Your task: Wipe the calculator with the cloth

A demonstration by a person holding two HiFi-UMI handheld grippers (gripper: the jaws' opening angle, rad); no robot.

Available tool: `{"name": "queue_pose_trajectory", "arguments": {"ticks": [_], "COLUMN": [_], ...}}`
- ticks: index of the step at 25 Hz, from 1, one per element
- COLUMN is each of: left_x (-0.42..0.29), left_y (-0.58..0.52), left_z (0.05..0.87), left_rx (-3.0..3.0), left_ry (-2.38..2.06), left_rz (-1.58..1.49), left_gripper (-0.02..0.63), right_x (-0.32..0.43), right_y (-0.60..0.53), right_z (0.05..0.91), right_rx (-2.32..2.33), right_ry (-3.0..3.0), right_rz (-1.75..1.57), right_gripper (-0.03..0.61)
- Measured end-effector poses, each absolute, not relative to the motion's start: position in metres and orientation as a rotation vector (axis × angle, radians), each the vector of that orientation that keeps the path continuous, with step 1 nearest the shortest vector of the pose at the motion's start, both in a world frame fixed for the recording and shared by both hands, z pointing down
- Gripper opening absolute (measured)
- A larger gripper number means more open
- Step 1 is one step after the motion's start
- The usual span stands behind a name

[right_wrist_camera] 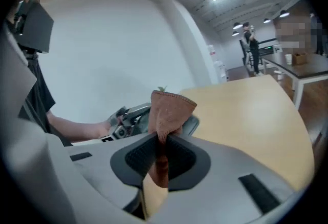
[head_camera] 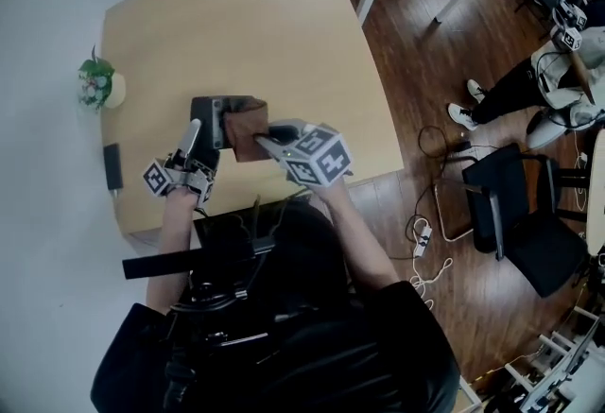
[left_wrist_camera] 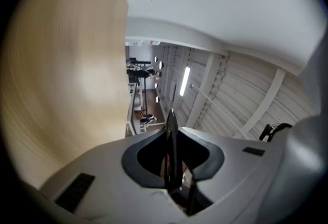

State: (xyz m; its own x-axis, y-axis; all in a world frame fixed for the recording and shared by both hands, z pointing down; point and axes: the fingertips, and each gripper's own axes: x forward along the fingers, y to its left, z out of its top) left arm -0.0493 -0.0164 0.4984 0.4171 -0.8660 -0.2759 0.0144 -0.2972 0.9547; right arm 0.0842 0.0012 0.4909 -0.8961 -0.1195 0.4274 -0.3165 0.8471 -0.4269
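You are steadying the calculator (head_camera: 216, 111) by its thin edge in the nearly closed jaws of the left gripper (head_camera: 196, 137), above the surface (head_camera: 236, 24) towards its near edge, while the jaws of the right gripper (head_camera: 276, 135) are clamping the brown cloth (right_wrist_camera: 169, 110) bunched, leaving a fold free for wiping.

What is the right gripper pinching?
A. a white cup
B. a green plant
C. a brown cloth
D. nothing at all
C: in the right gripper view, the right gripper is closed on a fold of the brown cloth, which sticks up from between its jaws.
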Motion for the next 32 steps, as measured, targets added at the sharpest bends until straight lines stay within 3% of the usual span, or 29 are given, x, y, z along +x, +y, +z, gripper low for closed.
{"name": "queue_pose_trajectory", "arguments": {"ticks": [8,10,11,15,23,27,29,32], "left_x": [-0.057,-0.061,-0.061,-0.058,-0.046,-0.050,-0.049,-0.052], "left_y": [-0.032,-0.037,-0.038,-0.029,-0.037,-0.049,-0.054,-0.057], "left_z": [0.609,0.604,0.600,0.614,0.634,0.655,0.662,0.666], "left_rx": [1.591,1.641,1.700,1.956,2.044,2.097,2.155,2.187], "left_ry": [-0.658,-0.609,-0.618,-0.844,-1.194,-1.276,-1.275,-1.215], "left_rz": [-0.723,-0.752,-0.736,-0.533,-0.387,-0.103,0.021,0.103], "left_gripper": [0.130,0.197,0.264,0.420,0.413,0.190,0.154,0.152], "right_x": [0.035,0.020,0.014,0.003,-0.004,-0.001,0.000,0.013], "right_y": [-0.002,0.009,0.011,0.010,0.013,0.015,0.015,0.010], "right_z": [0.657,0.680,0.687,0.691,0.688,0.689,0.689,0.680], "right_rx": [0.332,0.332,0.343,0.364,0.370,0.325,0.279,0.244], "right_ry": [-2.296,-2.252,-2.244,-2.247,-2.273,-2.296,-2.301,-2.290], "right_rz": [0.961,0.990,1.013,1.115,1.147,1.177,1.177,1.152], "right_gripper": [0.044,0.044,0.046,0.044,0.046,0.044,0.045,0.044]}}
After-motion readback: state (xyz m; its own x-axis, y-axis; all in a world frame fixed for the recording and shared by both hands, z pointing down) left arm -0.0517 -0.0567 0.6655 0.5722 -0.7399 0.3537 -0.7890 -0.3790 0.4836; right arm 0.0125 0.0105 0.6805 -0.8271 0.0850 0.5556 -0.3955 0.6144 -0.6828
